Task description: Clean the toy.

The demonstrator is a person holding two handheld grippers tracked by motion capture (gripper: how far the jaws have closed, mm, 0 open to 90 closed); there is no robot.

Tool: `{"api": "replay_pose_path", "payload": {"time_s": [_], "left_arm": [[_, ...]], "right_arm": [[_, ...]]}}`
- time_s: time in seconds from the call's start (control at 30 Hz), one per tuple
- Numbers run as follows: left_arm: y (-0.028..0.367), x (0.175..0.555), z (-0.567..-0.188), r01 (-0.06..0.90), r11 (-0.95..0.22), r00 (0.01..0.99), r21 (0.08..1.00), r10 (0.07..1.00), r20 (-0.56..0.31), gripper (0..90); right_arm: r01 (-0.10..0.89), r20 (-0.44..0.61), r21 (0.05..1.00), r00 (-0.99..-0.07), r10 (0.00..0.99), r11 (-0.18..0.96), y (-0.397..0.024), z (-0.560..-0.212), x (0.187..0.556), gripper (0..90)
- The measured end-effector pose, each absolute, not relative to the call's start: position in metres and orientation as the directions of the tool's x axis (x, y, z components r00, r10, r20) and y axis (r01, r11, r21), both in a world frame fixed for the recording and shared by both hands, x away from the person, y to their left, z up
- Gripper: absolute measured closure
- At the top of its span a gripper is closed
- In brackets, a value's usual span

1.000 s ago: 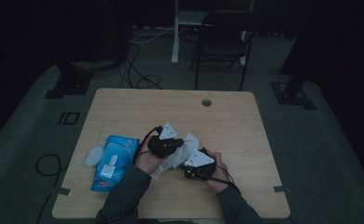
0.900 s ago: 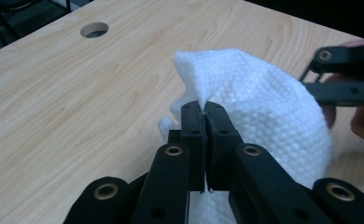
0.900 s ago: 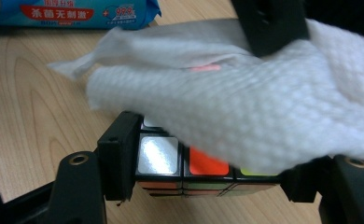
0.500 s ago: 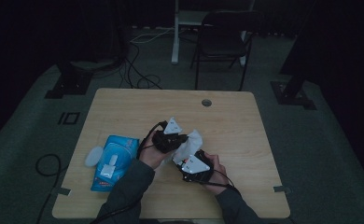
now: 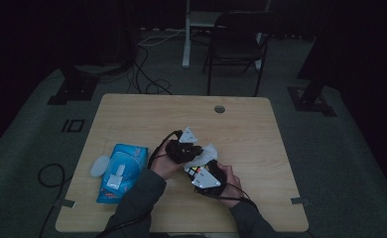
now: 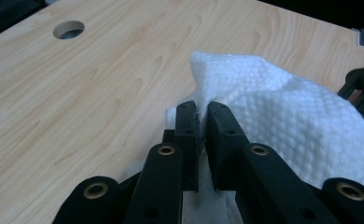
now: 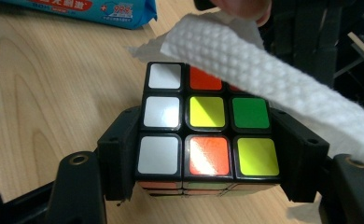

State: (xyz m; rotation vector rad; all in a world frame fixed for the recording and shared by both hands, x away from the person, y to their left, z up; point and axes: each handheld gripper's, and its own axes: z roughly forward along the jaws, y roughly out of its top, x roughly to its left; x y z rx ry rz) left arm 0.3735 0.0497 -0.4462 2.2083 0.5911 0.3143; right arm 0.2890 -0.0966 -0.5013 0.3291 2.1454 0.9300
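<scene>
Near the tabletop's (image 5: 132, 106) front edge, the right tongs (image 7: 208, 140) clamp a Rubik's cube (image 7: 208, 135). The left tongs (image 6: 203, 135), which have just been easing apart slightly, pinch a wet wipe (image 6: 283, 116) draped over it. Wiping looks underway, most faces still left.

A light wooden table (image 5: 132, 114) with a cable hole (image 5: 220, 108) carries a blue wipes pack (image 5: 122, 170) and, beside it, possibly a white lid (image 5: 100, 165).

Probably a dim lab: stands (image 5: 75, 82), floor cables (image 5: 149, 59), lone table (image 5: 132, 111).
</scene>
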Motion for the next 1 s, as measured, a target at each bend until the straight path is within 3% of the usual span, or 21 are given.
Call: {"api": "replay_pose_path", "payload": {"time_s": [0.63, 1.0], "left_arm": [[0.051, 0.382, -0.453, 0.327, -0.617, 0.869, 0.716, 0.495, 0.03, 88.0], [0.041, 0.38, -0.448, 0.284, -0.641, 0.905, 0.713, 0.424, 0.021, 88.1]], "right_arm": [[-0.133, -0.655, 0.631, -0.618, 0.435, 0.764, -0.089, -0.506, 0.282, 33.9], [-0.149, -0.681, 0.614, -0.597, 0.425, 0.775, -0.089, -0.506, 0.281, 33.9]]}}
